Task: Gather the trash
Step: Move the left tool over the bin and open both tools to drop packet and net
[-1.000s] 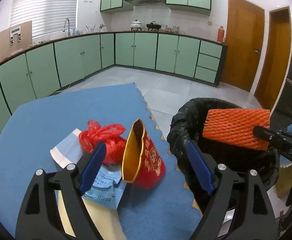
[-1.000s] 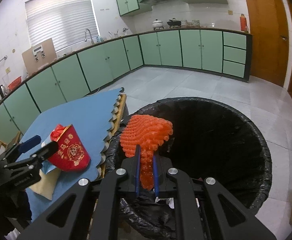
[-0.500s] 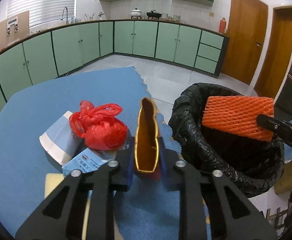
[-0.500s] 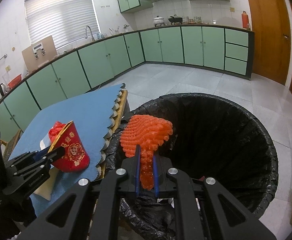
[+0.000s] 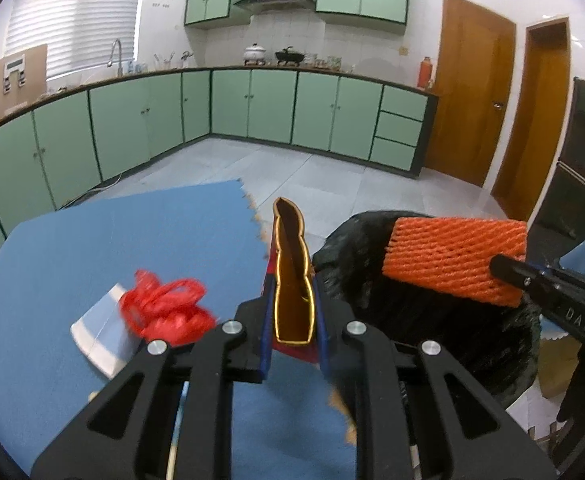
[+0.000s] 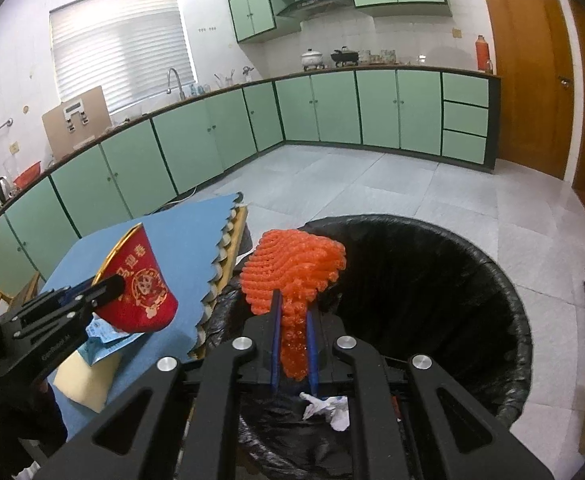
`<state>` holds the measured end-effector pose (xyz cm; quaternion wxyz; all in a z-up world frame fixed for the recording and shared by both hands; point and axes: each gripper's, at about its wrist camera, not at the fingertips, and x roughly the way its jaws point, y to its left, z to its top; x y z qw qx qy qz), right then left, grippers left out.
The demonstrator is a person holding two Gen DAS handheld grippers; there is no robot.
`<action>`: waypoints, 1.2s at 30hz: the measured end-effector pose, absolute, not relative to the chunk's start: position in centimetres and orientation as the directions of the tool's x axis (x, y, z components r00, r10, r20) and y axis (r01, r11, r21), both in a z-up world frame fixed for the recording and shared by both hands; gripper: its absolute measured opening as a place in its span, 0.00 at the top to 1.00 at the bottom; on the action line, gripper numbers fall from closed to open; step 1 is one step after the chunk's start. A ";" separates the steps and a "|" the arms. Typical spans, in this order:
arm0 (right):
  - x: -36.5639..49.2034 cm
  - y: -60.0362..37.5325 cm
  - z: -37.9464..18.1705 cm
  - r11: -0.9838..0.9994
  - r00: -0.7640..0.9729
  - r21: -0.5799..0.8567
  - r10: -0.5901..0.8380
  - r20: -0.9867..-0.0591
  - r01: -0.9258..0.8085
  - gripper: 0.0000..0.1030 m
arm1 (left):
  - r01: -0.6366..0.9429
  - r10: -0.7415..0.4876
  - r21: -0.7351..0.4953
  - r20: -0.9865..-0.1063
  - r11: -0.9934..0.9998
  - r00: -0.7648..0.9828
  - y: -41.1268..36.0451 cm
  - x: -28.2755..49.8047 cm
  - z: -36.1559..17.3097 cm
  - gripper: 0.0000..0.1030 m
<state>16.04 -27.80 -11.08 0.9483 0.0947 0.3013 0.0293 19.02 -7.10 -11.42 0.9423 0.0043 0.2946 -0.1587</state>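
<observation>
Two grippers each clamp trash: the left gripper (image 5: 292, 312) squeezes a red paper cup (image 6: 140, 284) with gold Chinese characters above the blue mat (image 5: 104, 240); the right gripper (image 6: 292, 340), marked "DAS", pinches orange foam netting (image 6: 292, 268) over the black-lined bin (image 6: 472, 280).

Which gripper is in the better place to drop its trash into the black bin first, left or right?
Right. The right gripper holds the orange foam net above the black-lined bin; the left gripper holds its red paper cup over the blue mat.
</observation>
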 end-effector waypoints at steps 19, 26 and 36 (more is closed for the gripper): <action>14.0 -34.5 -10.3 0.976 0.826 0.173 -0.012 -0.564 0.133 0.90 | 0.446 -0.431 -0.103 -0.520 0.889 0.737 -16.9 20.0 -10.5 0.84; 13.9 -36.3 -12.1 0.965 0.793 0.172 -0.054 -0.607 0.197 0.59 | 0.471 -0.453 -0.125 -0.564 0.874 0.691 -18.6 20.7 -11.7 0.44; 13.1 -36.0 -12.1 0.954 0.788 0.163 -0.106 -0.606 0.253 0.13 | 0.423 -0.408 -0.106 -0.546 0.900 0.732 -15.5 19.9 -11.1 0.28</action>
